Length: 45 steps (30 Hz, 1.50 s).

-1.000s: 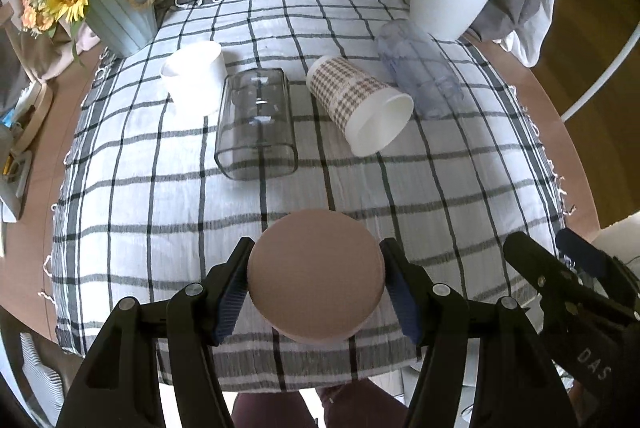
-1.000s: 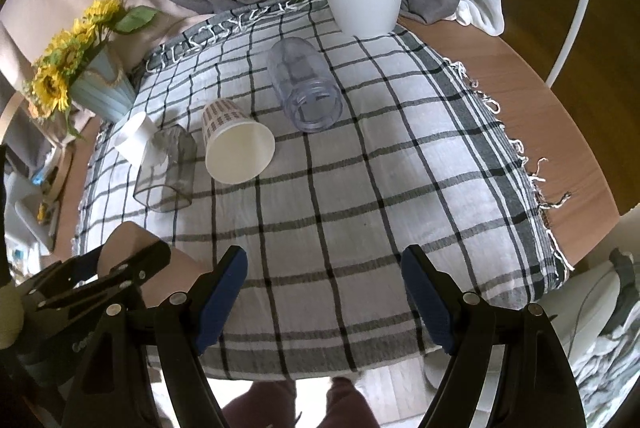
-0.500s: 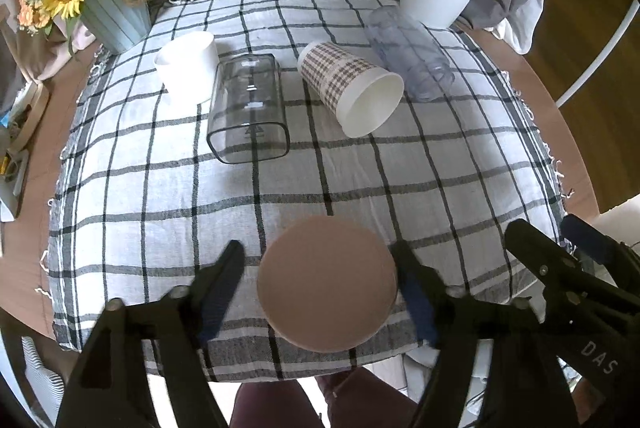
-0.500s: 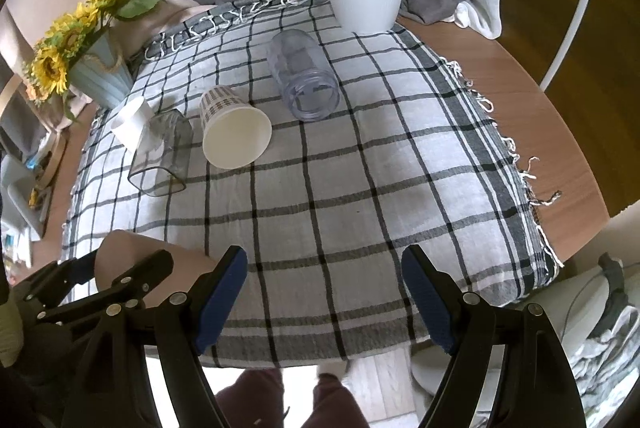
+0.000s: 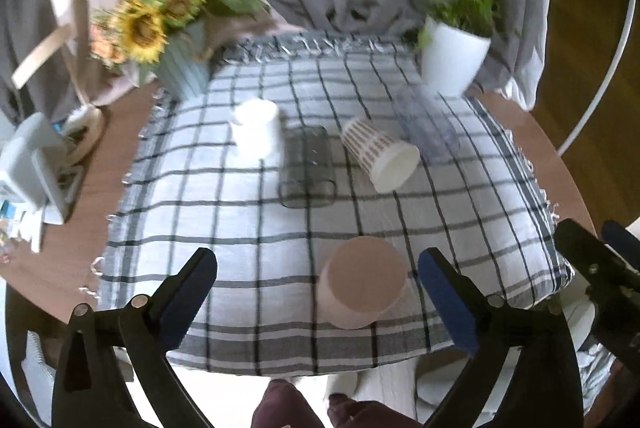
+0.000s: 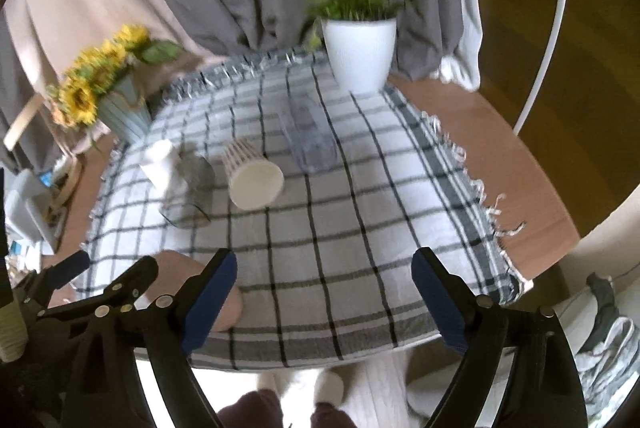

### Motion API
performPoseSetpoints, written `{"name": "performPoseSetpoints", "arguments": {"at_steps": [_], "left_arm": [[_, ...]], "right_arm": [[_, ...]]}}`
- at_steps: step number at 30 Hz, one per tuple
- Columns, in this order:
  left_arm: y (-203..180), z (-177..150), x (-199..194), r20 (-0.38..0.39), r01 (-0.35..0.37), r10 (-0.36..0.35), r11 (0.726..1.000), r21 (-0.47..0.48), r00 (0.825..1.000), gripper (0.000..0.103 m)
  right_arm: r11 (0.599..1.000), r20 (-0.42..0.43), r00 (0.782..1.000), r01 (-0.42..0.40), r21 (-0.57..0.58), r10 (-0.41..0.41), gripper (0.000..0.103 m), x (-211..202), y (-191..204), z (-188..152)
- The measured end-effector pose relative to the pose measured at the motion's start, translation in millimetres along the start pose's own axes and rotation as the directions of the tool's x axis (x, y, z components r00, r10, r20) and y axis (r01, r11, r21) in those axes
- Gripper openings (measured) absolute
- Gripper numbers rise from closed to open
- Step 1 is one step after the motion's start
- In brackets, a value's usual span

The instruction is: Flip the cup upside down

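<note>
Partly hidden behind the right gripper (image 6: pixel 324 304), pink cup (image 6: pixel 188 288) stands inverted.

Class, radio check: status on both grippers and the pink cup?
Left gripper open, right gripper open, both empty. Pink cup base-up on the checked cloth, released. Nothing in the way.
</note>
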<state>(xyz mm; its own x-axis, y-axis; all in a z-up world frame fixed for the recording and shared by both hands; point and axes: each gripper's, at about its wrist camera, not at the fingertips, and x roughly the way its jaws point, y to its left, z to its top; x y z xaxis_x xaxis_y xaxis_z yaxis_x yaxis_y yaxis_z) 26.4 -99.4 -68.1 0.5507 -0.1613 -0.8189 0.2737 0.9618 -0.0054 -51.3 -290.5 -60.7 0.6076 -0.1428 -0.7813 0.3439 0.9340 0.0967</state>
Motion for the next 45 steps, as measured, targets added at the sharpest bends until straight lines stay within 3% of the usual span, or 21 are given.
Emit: {"name": "performPoseSetpoints", "arguments": {"at_steps": [5, 14, 45], "left_arm": [[11.1, -5.5, -24.7, 0.038, -0.028, 0.028, 1.0, -0.011, 0.999, 0.103], [35.0, -27.8, -60.9, 0.107, -0.103, 0.108, 0.993, -0.057, 0.988, 0.103], [46.5, -32.4, -70.8, 0.121, -0.088, 0.098, 0.992, -0.089, 0.988, 0.103]], "right_arm": [[0.999, 0.09, 0.995, -0.033, -0.02, 0.035, 0.093, -32.0, 14.2, 0.6], [0.994, 0.111, 0.99, -0.085, -0.061, 0.092, 0.094, -52.6, 32.5, -11.9], [0.985, 0.107, 0.985, -0.121, -0.123, 0.135, 0.094, -59.0, 56.6, -23.0]]}}
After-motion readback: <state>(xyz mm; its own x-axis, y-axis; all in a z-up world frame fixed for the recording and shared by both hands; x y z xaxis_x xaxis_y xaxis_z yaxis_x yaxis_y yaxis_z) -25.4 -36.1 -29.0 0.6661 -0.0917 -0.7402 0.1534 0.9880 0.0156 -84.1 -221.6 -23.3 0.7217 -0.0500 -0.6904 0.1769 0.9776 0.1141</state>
